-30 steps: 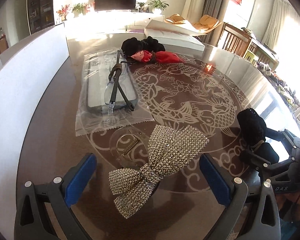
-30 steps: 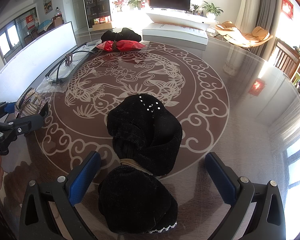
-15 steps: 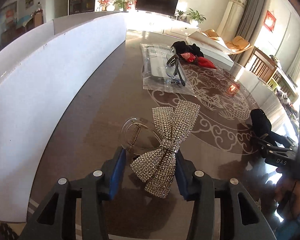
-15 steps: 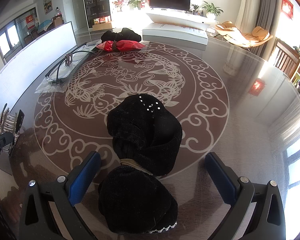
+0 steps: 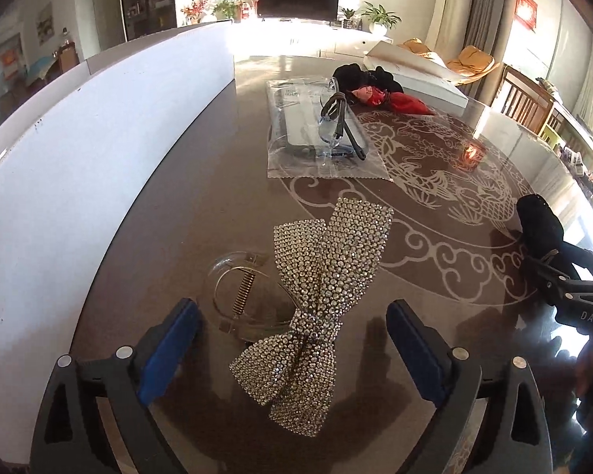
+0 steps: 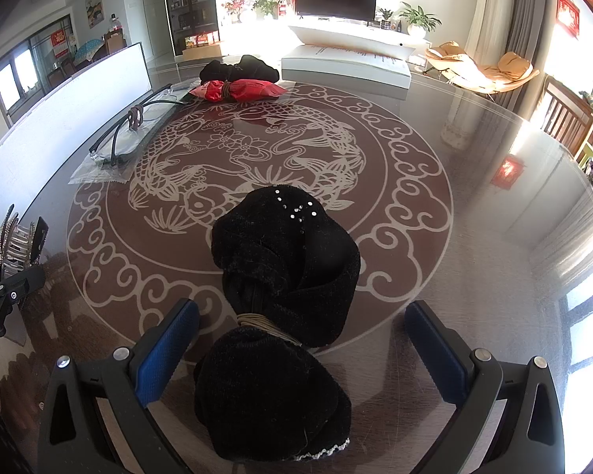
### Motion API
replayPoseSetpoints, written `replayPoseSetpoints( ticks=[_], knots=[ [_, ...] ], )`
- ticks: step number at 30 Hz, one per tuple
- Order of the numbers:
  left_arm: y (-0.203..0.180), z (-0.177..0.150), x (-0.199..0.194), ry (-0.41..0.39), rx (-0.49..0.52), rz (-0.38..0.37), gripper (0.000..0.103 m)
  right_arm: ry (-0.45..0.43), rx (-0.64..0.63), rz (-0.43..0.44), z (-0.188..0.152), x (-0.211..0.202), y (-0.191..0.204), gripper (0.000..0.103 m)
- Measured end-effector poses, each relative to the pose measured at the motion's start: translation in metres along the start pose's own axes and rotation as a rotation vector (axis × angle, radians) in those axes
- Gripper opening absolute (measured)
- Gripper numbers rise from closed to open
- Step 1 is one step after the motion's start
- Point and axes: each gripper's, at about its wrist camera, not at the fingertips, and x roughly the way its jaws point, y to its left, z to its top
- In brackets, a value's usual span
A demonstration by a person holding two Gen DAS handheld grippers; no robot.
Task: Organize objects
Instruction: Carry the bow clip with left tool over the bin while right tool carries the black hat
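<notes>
A rhinestone bow hair clip [image 5: 324,308] with a clear claw [image 5: 241,300] lies on the glass table near the white panel. My left gripper [image 5: 292,316] straddles it, its jaws opening wide, and the blue pads [image 5: 170,351] stand off the bow on both sides. In the right wrist view the same clip [image 6: 16,241] shows at the far left edge. A black velvet bundle [image 6: 288,276] tied with a band lies between the fingers of my right gripper [image 6: 302,316], which is open and does not touch it. The left wrist view shows that bundle [image 5: 539,225] at the right.
Glasses [image 5: 336,126] rest on a clear plastic packet [image 5: 296,118] further back. Behind them lie a red bundle [image 5: 399,100] and a black one [image 5: 359,75]. A tall white panel [image 5: 99,138] lines the table's left side. A white box [image 6: 344,65] sits at the far edge.
The left gripper shut on the bow clip's knot, carried it toward the white panel, and has now spread wide again. The right gripper and black bundle have not moved.
</notes>
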Motion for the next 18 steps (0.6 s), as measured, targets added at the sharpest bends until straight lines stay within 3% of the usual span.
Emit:
replayPoseSetpoints(
  ticks=[3, 18],
  knots=[
    [-0.0035, 0.0004, 0.0033, 0.01, 0.024, 0.009, 0.103, 0.0, 0.0, 0.0, -0.0001, 0.0002, -0.0001, 0.103],
    [-0.0064, -0.0015, 0.0039, 0.019, 0.04, 0.028, 0.103, 0.0, 0.0, 0.0, 0.0002, 0.0003, -0.0001, 0.103]
  ],
)
